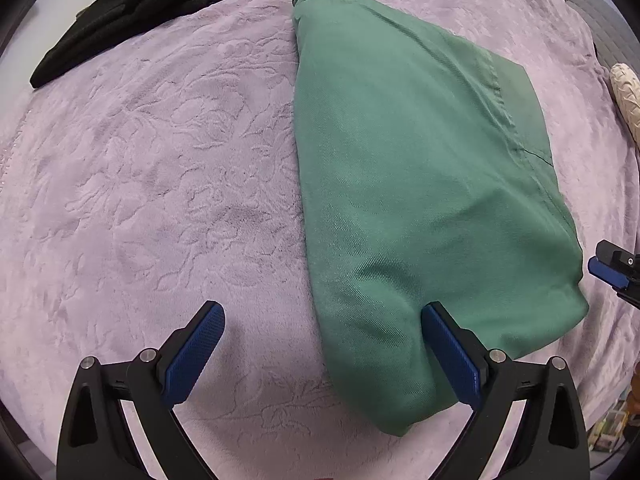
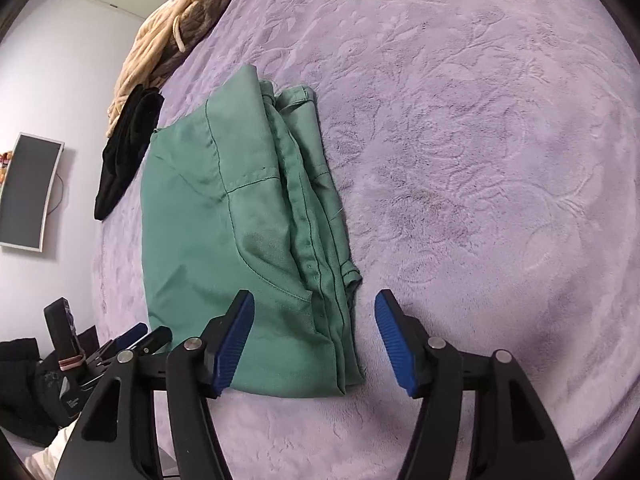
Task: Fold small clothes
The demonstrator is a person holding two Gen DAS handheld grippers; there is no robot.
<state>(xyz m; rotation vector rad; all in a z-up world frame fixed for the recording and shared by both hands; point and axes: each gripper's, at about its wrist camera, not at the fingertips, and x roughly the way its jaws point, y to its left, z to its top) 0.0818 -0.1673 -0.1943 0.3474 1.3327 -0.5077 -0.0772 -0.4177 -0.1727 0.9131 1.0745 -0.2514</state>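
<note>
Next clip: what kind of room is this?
Probably a bedroom: a plush lilac blanket spreads like a bedcover, clothes lie on it (green garment, black garment), and a wall screen hangs beside it.

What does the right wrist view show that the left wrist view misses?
Only the right wrist view: the green garment's stacked hem edges with buttons, a wall monitor, the left gripper low at left.
Only the left wrist view: the garment's smooth folded side, a grey cushion.
Both: the lilac blanket, the black garment, jaws open with nothing gripped.
</note>
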